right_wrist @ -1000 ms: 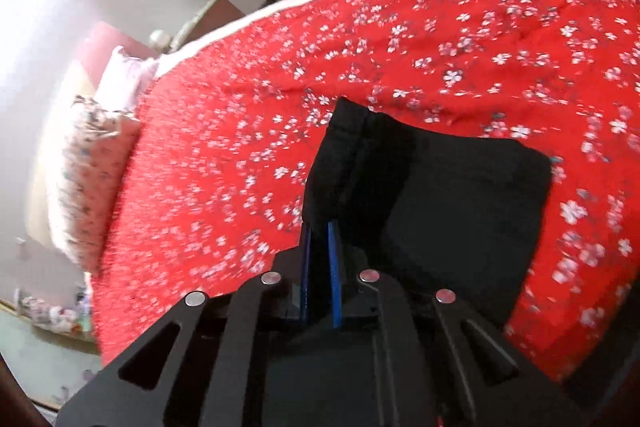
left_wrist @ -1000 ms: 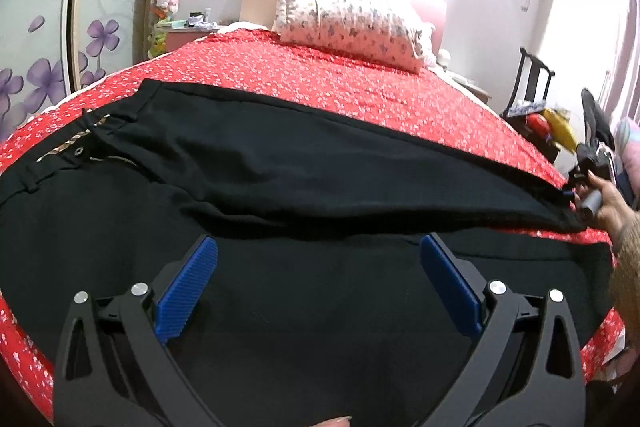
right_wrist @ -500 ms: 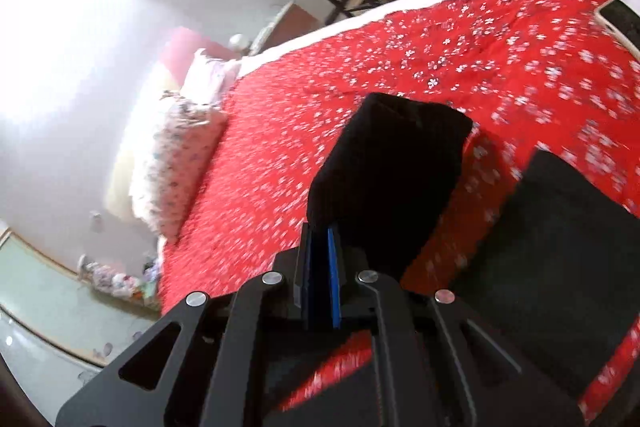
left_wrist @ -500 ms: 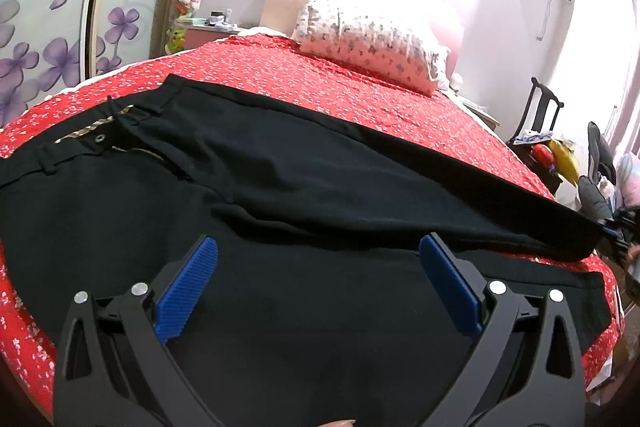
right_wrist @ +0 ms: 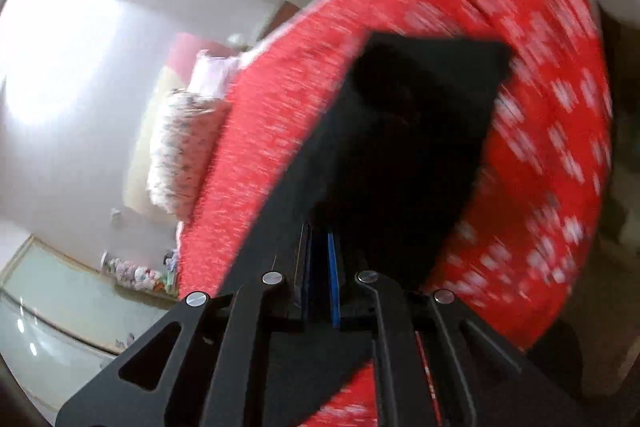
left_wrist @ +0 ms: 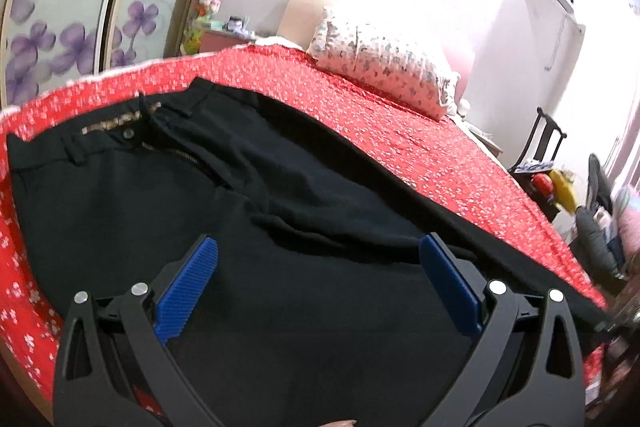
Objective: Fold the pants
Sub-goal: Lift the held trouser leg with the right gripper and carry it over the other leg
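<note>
The right gripper (right_wrist: 320,259) is still pinching the pants (left_wrist: 304,227) leg end, now lifting it higher (blurred); the left gripper (left_wrist: 318,267) is staying spread.

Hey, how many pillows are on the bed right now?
1: a white floral-print pillow lies at the head of the red flowered bedspread, against the headboard. A second may hide behind it.

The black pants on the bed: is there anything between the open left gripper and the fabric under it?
Nothing visible. The left gripper hangs open directly over the black pants, with only bare fabric between its fingers. The pillow lies far off at the head of the bed.
</note>
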`<state>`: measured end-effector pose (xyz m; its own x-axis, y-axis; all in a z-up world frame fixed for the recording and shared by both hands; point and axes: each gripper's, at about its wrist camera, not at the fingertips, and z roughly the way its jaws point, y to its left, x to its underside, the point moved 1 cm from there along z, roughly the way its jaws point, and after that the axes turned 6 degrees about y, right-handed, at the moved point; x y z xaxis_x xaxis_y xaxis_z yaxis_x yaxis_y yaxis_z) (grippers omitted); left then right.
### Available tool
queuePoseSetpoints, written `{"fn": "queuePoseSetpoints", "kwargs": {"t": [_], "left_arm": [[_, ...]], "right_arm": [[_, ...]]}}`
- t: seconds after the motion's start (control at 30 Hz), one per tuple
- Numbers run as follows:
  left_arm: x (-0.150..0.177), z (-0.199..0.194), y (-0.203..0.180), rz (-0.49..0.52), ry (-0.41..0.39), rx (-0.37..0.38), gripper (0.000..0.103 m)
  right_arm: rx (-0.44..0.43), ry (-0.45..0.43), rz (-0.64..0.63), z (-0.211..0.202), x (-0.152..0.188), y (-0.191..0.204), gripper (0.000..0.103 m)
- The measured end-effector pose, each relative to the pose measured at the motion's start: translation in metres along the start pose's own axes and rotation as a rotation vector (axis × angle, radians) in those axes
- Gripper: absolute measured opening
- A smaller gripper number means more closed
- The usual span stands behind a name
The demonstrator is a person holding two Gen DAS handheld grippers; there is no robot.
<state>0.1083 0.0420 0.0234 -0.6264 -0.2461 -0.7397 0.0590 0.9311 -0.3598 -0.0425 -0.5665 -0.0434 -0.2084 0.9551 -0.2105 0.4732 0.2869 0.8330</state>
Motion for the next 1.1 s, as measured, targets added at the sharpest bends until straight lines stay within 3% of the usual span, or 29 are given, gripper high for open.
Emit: {"fn": "queuePoseSetpoints", "kwargs": {"t": [0.1, 0.17, 0.3, 0.4, 0.47, 0.57, 0.67, 0.87, 0.97, 1.03, 1.1], "left_arm": [[-0.004, 0.005, 0.016, -0.104, 0.080, 0.079, 0.101], [-0.015, 0.009, 0.028, -0.213, 0.136, 0.182, 0.101], [-0.050, 0.014, 0.043, -0.358, 0.105, 0.282, 0.101], [-0.089, 0.034, 0.035, -0.322, 0.141, 0.224, 0.101], [-0.118, 0.064, 0.020, -0.219, 0.202, 0.134, 0.101], [-0.144, 0.107, 0.010, -0.184, 0.261, 0.063, 0.101], [-0.164, 0.166, 0.015, -0.317, 0.378, 0.053, 0.101], [-0.184, 0.249, 0.030, -0.537, 0.442, 0.008, 0.098], [-0.184, 0.273, 0.031, -0.521, 0.460, -0.109, 0.084], [-0.182, 0.288, 0.035, -0.513, 0.486, -0.175, 0.065], [-0.182, 0.290, 0.041, -0.545, 0.470, -0.191, 0.059]], "right_arm": [[-0.050, -0.018, 0.040, -0.001, -0.001, -0.011, 0.006], [-0.028, -0.053, -0.012, -0.007, -0.002, -0.004, 0.006], [-0.012, -0.046, -0.029, -0.005, -0.005, -0.005, 0.006], [0.003, -0.032, -0.024, 0.003, -0.007, -0.001, 0.006], [0.010, -0.024, -0.029, 0.008, -0.008, 0.001, 0.006], [0.012, -0.009, -0.026, 0.013, -0.012, -0.002, 0.006], [0.017, 0.017, -0.016, 0.017, -0.014, -0.007, 0.006], [0.065, 0.022, -0.090, 0.024, -0.016, 0.003, 0.006], [0.077, 0.035, -0.113, 0.031, -0.016, 0.007, 0.006], [0.076, 0.044, -0.108, 0.035, -0.017, 0.006, 0.006], [0.074, 0.046, -0.106, 0.037, -0.018, 0.005, 0.006]]}}
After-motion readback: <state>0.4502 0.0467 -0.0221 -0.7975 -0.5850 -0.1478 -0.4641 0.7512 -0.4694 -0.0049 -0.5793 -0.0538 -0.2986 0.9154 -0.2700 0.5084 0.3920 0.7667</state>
